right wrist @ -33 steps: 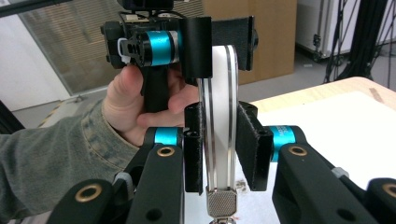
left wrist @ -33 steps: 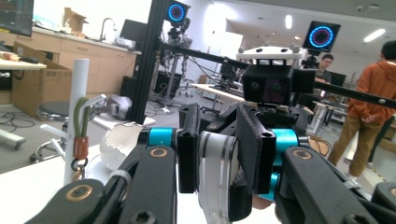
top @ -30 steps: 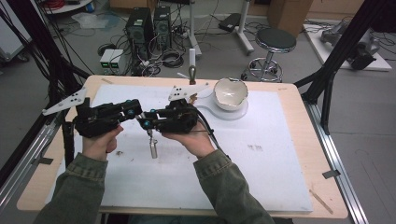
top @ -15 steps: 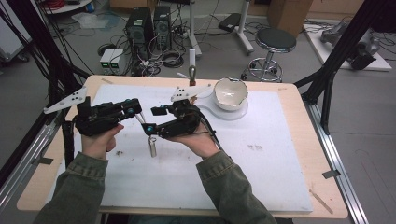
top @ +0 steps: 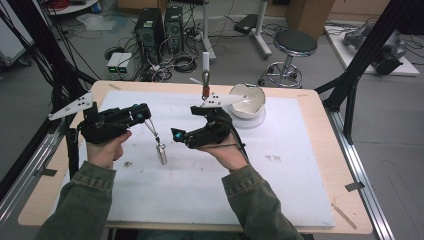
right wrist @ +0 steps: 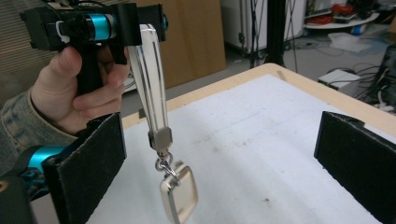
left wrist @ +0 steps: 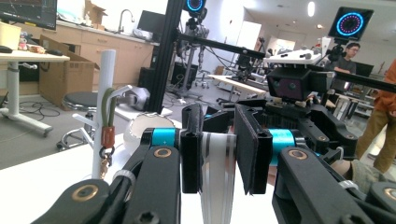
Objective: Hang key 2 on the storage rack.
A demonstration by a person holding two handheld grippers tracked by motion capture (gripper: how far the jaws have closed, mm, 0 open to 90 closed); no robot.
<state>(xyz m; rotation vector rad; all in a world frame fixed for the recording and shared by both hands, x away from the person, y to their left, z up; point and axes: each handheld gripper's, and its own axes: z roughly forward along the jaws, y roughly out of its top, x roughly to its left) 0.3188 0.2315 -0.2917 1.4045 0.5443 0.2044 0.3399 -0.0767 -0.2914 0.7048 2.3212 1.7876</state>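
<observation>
My left gripper [top: 145, 116] is shut on the top of a pale striped strap [top: 152, 131]. The strap hangs down to a metal clasp and a square silver fob [top: 161, 154] just over the white mat [top: 280, 190]. In the left gripper view the jaws [left wrist: 217, 154] pinch the strap [left wrist: 217, 186] flat between them. My right gripper [top: 176, 135] is open, a little right of the strap and pointing at it. In the right gripper view the strap [right wrist: 150, 88] and fob [right wrist: 178, 193] dangle near the left pad [right wrist: 91, 156], not touching it; the right gripper [right wrist: 224, 154] holds nothing.
A white bowl [top: 246, 100] sits at the back of the mat. Beside it stands a white post [top: 205, 61] with a hook and an orange-capped clip [top: 205, 90]. A thin wooden stick [top: 344, 216] lies near the table's front right corner.
My right gripper has drawn back slightly to the right, away from the strap. The left gripper still holds the strap, with the fob hanging in about the same place.
</observation>
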